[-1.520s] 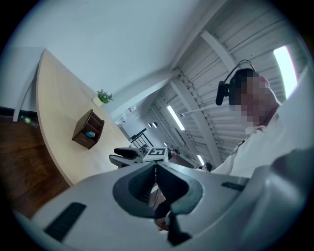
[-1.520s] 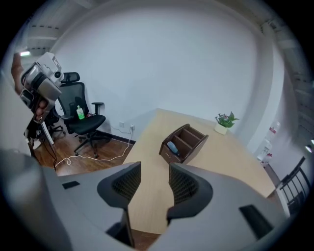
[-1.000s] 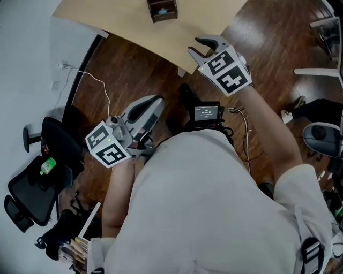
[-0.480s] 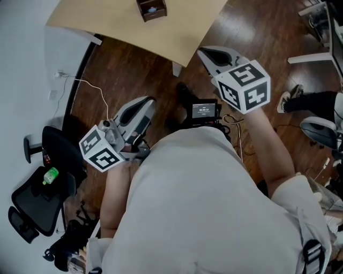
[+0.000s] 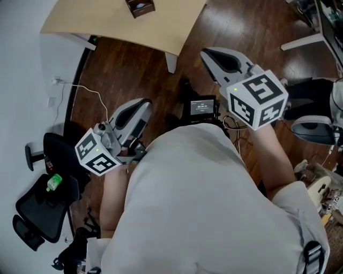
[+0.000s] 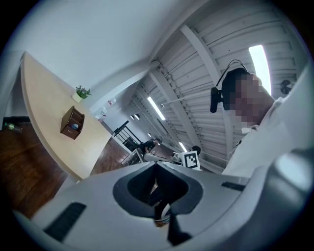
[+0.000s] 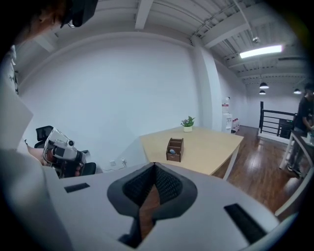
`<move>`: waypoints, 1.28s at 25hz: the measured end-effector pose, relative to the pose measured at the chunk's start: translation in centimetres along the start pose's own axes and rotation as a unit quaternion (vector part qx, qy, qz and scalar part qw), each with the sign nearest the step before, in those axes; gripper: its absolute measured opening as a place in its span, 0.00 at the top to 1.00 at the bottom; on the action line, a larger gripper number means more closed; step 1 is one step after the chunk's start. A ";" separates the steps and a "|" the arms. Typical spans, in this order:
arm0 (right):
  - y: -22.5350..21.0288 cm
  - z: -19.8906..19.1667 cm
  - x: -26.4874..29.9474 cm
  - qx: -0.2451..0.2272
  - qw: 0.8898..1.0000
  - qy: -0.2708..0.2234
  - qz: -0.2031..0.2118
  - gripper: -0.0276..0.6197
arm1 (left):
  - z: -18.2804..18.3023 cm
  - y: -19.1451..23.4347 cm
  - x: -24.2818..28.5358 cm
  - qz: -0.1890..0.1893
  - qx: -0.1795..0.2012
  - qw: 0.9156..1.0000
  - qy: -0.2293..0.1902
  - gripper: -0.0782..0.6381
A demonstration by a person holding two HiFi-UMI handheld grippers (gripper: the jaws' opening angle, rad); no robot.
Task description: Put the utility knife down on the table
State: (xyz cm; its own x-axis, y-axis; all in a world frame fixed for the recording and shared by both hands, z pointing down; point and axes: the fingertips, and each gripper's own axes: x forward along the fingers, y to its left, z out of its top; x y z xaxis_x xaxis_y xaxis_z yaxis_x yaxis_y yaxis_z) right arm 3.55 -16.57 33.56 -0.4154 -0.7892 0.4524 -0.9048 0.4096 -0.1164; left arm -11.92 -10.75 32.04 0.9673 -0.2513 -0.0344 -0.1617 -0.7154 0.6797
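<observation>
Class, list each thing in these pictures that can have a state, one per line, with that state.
left gripper, shut, nothing held
right gripper, shut, nothing held
desk organizer, upright on the table
potted plant, upright on the table
small screen, lit
green bottle, lying on the office chair

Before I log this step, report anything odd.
No utility knife shows anywhere. The left gripper and right gripper are both shut and empty, away from the table, which bears only a wooden box and a plant.
</observation>
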 end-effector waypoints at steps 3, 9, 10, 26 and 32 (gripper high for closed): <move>0.5 0.1 -0.5 0.001 1.000 -0.010 -0.001 0.96 | -0.5 0.2 -0.2 -0.002 0.001 1.000 0.005 0.89; 1.0 1.1 -1.6 -0.003 1.000 -0.015 -0.001 0.96 | -0.4 0.0 0.0 -0.005 -0.004 1.000 0.007 0.89; 0.9 1.3 -2.0 -0.004 1.000 -0.014 -0.002 0.96 | -0.3 -0.3 0.3 -0.007 -0.006 1.000 0.007 0.89; -0.4 3.3 -5.8 -0.025 0.999 -0.022 -0.018 0.96 | 0.3 -2.6 3.6 -0.035 -0.011 0.999 0.002 0.89; -0.1 2.5 -5.5 -0.027 0.999 -0.016 -0.019 0.96 | -0.6 -2.4 3.6 -0.040 -0.017 0.999 0.009 0.89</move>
State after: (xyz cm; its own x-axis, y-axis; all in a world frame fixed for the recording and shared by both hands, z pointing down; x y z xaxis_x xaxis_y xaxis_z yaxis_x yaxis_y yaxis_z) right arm 5.72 -13.46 28.87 -0.3851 -0.8183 0.4267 -0.9137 0.4030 -0.0518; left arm -7.94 -9.58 30.72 0.9804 -0.1815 -0.0764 -0.0770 -0.7106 0.6994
